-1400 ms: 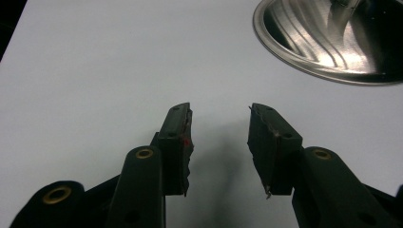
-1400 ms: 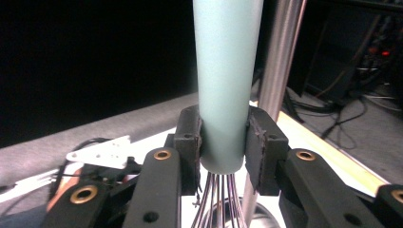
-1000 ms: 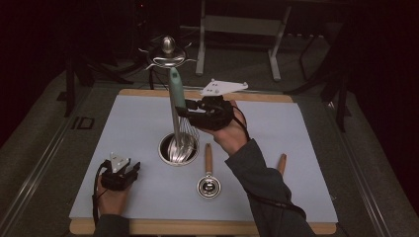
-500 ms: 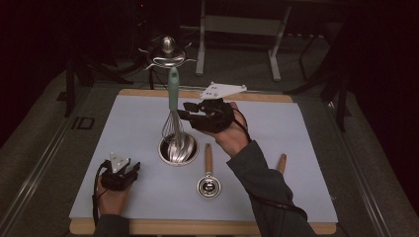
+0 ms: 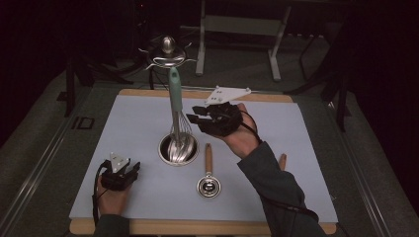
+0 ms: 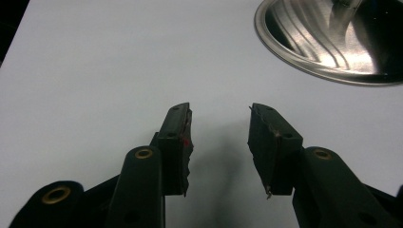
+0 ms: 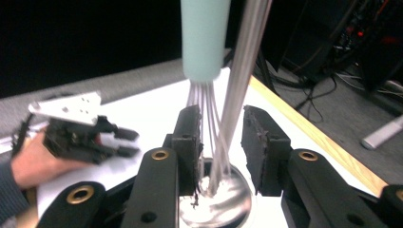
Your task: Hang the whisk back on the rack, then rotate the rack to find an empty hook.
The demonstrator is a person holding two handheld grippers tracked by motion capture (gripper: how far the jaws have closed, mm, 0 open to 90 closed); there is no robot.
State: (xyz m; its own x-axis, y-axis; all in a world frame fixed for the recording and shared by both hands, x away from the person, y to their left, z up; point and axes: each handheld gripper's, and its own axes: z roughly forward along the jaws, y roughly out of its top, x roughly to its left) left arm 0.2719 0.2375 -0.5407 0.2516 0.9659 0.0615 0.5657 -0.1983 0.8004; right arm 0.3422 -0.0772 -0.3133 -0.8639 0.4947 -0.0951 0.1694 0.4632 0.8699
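Right hand-held gripper (image 5: 193, 118) backed off right of whisk (image 5: 174, 98), jaws just closing, half open, empty. Whisk upright in cup (image 5: 163, 152), handle up. Left hand-held gripper (image 5: 133, 168) open, empty.

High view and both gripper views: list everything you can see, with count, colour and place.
whisk: one, mint-green handle, steel wires, standing in the bowl
bowl: one, steel, mid-mat
measuring spoon: one, steel with wooden handle, lying near the bowl, on its right
wooden handle: one, brown, partly hidden by the right sleeve
mat: one, pale blue, on the board
board: one, wood
steel object: one, beyond the far edge; kind unclear
left gripper: black, jaws open over bare mat, near-left
right gripper: black, jaws just been closing, whisk wires between them
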